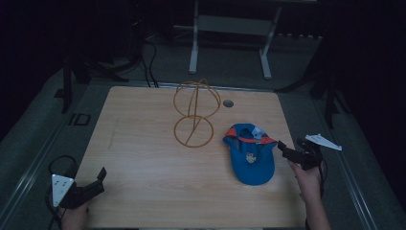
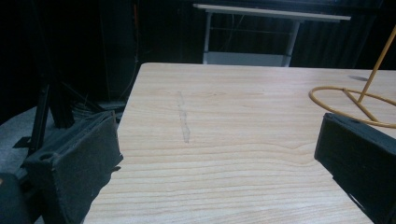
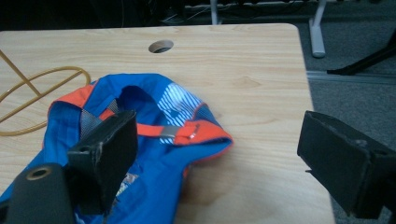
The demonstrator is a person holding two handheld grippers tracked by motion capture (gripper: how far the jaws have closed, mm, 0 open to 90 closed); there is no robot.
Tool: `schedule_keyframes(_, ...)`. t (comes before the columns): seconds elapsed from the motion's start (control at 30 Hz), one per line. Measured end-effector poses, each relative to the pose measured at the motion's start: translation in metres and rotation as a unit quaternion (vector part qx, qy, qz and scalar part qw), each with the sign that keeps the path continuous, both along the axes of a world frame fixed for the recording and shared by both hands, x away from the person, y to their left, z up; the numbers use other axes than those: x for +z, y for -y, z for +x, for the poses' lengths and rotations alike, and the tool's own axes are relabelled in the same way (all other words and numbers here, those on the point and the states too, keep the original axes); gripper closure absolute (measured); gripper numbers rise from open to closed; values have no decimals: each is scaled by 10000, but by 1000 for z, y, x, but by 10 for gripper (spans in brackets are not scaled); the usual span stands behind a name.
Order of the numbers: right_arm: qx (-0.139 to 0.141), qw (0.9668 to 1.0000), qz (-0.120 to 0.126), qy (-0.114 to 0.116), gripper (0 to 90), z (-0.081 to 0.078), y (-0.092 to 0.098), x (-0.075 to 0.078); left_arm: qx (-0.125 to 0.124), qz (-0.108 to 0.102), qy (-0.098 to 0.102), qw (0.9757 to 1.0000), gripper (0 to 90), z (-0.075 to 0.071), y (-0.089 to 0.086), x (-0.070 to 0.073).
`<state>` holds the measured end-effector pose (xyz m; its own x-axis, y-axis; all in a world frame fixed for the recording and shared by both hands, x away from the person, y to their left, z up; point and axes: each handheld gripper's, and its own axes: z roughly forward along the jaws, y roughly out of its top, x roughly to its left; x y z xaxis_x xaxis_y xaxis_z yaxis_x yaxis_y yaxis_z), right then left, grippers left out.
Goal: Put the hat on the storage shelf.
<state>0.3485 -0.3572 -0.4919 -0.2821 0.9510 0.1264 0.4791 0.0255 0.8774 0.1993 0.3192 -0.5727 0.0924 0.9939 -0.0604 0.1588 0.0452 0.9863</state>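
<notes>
A: What step is judged to be in hand?

B: An approach. On the table (image 1: 143, 191), the cap (image 1: 250, 154) is lain flat at the right of centre, crown down toward the near edge, with the orange-trimmed back opening turned toward the stand (image 1: 195, 111). The right gripper (image 1: 283, 150) is held just beside the cap's right edge, jaws spread wide, nothing pinched; in the right gripper view one jaw is seen over the blue cloth and the other over bare wood.

A: And what is called for next?

B: Probably the jaws must be slid over the orange rim (image 3: 196, 133) and closed on it, so the cap can be lifted, likely toward the wire stand.

A: The other hand?

B: The left gripper (image 1: 98, 178) is rested at the near left corner, jaws spread, holding nothing, well apart from the cap.

A: Is anything in the way?

B: Little. The stand is near the cap but apart from it, and the cable hole (image 1: 228, 103) is behind. The soft cloth could be bunched or dragged if it is gripped shallowly.
</notes>
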Motion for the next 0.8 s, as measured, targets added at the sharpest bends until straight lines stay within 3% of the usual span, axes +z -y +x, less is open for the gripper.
schedule_keyframes(0.33, 424, 9990, -124, -27, 167, 29, -24, 1, -26, -17, 9, 10000, 5, -1, -1, 0)
schedule_keyframes(0.43, 548, 9984, -94, -125, 225, 40, -30, -2, -32, -23, 24, 10000, 5, -1, -1, 1)
schedule_keyframes(0.53, 617, 9976, -220, -218, 278, 51, -37, -7, -48, -23, 26, 10000, 5, -1, -1, 1)
schedule_keyframes(0.8, 682, 9960, -345, -460, 302, 80, -50, -18, -76, -8, 21, 10000, 5, 0, -1, 1)
